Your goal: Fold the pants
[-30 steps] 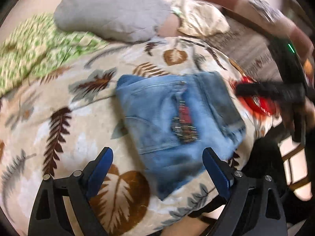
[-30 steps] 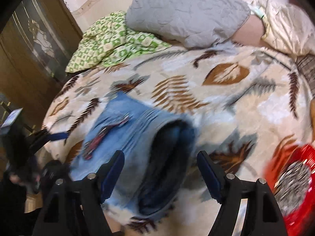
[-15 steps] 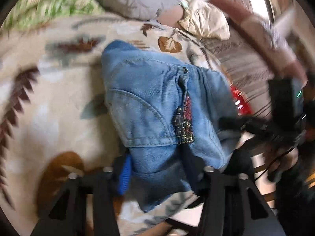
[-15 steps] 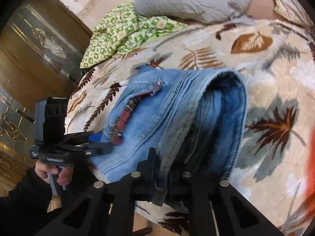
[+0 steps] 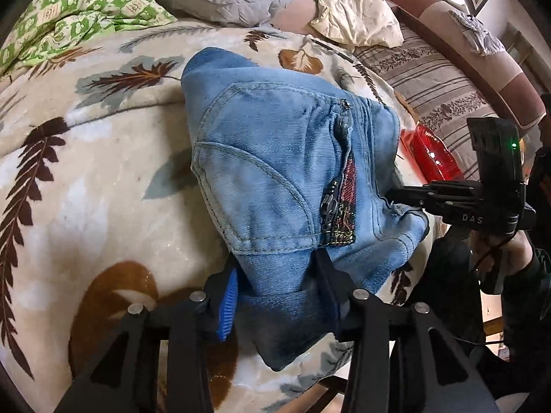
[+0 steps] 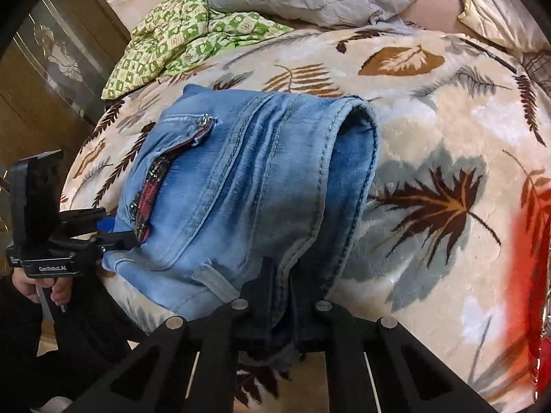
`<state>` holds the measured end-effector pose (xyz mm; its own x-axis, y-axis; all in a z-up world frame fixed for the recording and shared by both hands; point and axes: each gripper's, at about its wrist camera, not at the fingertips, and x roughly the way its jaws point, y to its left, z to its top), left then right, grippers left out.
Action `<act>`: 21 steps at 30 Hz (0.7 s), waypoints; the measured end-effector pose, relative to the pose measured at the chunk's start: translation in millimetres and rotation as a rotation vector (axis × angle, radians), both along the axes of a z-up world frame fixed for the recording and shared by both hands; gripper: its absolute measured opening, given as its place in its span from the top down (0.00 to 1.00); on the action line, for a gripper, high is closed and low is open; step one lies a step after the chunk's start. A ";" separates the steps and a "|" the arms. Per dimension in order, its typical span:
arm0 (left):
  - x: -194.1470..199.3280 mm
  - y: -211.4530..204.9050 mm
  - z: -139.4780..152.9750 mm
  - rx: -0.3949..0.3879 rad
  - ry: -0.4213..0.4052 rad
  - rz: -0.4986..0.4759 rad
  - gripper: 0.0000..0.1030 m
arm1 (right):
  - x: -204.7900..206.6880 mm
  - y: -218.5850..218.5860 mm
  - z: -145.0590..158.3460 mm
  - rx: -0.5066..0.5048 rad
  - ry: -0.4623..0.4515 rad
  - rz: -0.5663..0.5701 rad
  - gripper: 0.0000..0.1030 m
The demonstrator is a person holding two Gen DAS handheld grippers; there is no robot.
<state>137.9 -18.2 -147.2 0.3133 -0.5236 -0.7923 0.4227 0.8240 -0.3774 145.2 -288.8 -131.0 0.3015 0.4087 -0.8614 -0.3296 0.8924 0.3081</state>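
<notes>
The folded blue jeans [image 5: 275, 172] are seen lying on a leaf-patterned blanket [image 5: 86, 206] on the bed. Their near edge is clamped by the left hand-held gripper [image 5: 279, 292], whose jaws have just been widening slightly around the thick fold. The waistband corner is pinched tightly by the right hand-held gripper [image 6: 282, 296].

Left gripper [image 5: 279, 292] jaws pinching denim; right gripper [image 6: 282, 285] jaws clamped tight.
</notes>
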 end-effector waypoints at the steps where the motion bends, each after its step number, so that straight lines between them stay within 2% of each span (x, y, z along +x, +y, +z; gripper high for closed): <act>1: -0.4 1.5 0.0 0.007 -0.004 0.008 0.46 | -1.2 2.2 1.7 -0.014 -0.009 0.005 0.93; 2: -1.0 4.0 1.4 0.022 -0.014 0.030 0.36 | -2.8 3.4 3.8 -0.026 -0.019 0.009 0.92; 3: -0.1 3.5 3.5 0.027 -0.023 0.049 0.34 | -5.2 4.1 7.3 -0.030 -0.029 0.008 0.92; 6: -6.3 13.0 13.5 0.001 -0.033 0.064 0.33 | -12.6 2.4 22.6 -0.013 -0.062 -0.006 0.91; 9: -16.8 19.1 30.3 0.017 -0.086 0.072 0.22 | -20.8 -0.5 39.3 -0.027 -0.089 -0.007 0.89; 12: -27.2 17.7 44.1 0.027 -0.131 0.029 0.20 | -31.9 5.4 53.5 -0.073 -0.115 0.008 0.86; 13: -28.8 13.6 47.2 0.047 -0.145 0.017 0.19 | -34.5 7.2 55.4 -0.073 -0.118 0.013 0.78; 16: -34.1 -3.4 45.2 0.121 -0.176 -0.040 0.17 | -39.7 10.5 56.2 -0.067 -0.123 0.003 0.19; 18: -34.5 -13.8 35.0 0.164 -0.164 -0.070 0.17 | -44.5 11.3 55.0 -0.048 -0.139 -0.007 0.17; 21: -32.2 -22.3 20.4 0.207 -0.131 -0.092 0.17 | -43.3 15.6 45.3 -0.029 -0.110 -0.013 0.17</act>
<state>105.7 -40.4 -126.8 0.3789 -0.3857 -0.8412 0.5335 0.8338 -0.1420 102.0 -273.2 -85.7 0.3998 0.3795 -0.8344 -0.3481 0.9049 0.2449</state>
